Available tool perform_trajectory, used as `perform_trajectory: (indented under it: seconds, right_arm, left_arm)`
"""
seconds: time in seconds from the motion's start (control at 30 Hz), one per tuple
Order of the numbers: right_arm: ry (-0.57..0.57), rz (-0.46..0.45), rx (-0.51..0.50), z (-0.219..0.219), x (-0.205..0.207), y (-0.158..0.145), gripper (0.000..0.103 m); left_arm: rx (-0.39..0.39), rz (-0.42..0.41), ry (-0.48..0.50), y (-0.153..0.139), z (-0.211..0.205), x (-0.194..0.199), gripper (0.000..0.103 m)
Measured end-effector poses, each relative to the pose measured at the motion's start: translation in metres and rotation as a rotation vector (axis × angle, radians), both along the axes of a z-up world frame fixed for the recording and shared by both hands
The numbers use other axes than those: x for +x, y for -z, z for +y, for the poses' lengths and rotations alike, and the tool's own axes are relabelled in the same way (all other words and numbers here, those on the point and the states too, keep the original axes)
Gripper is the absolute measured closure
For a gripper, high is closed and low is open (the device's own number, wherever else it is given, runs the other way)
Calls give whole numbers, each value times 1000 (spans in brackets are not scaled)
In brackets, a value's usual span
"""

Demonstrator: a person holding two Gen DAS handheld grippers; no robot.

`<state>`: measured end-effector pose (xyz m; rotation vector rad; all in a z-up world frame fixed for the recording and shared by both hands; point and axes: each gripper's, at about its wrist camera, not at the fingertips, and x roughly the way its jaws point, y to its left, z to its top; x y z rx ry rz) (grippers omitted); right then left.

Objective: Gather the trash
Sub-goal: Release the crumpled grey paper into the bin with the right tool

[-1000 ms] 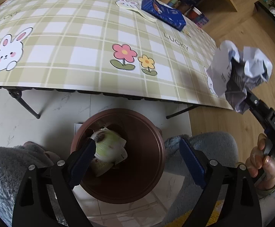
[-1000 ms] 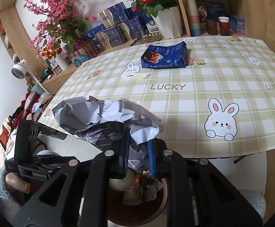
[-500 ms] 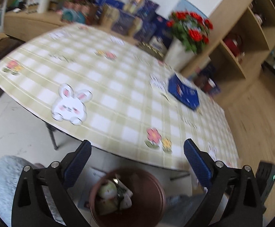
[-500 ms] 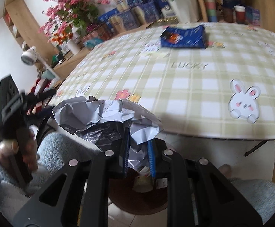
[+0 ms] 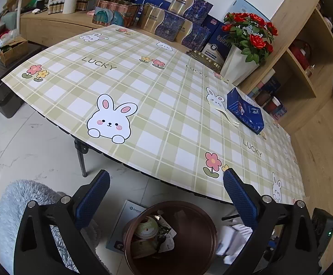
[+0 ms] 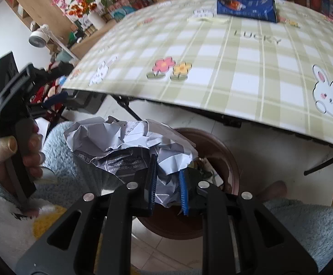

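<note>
Crumpled paper [image 6: 129, 142] is clamped between the right gripper [image 6: 166, 183] pads, held over the brown bin [image 6: 214, 146] beside the table [image 6: 235, 68]. Left gripper [image 5: 166, 194] is spread wide, empty, above the bin.

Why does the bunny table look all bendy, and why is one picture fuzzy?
Left wrist view: sharp, but the fisheye lens bows the green checked tablecloth. Right wrist view: the same tablecloth is smeared by motion blur, while the crumpled grey-white paper stays sharp.
</note>
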<state>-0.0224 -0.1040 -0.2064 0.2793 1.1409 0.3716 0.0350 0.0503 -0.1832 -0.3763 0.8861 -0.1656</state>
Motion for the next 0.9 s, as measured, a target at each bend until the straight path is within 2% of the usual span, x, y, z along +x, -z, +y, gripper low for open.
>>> perform_trajectory:
  seconds: [0.27, 0.43, 0.5, 0.63, 0.7, 0.77, 0.9]
  right_arm:
    - [-12, 110, -11, 4, 1, 25, 79]
    - [-19, 150, 16, 4, 2, 34, 71]
    - [-21, 158, 11, 5, 3, 36, 59]
    - [-2, 152, -7, 3, 3, 36, 41]
    - [24, 143, -27, -2, 4, 34, 24]
    - [42, 132, -31, -8, 4, 33, 13]
    - [68, 118, -14, -17, 8, 30, 6]
  left_arm:
    - [7, 23, 10, 6, -5, 1, 6]
    - [15, 32, 17, 9, -8, 2, 6]
    - [19, 40, 18, 10, -9, 2, 6]
    - [26, 52, 22, 13, -11, 4, 6]
    - [27, 55, 23, 14, -12, 4, 6]
    - [30, 58, 25, 15, -13, 4, 6]
    - [30, 60, 27, 16, -13, 5, 6]
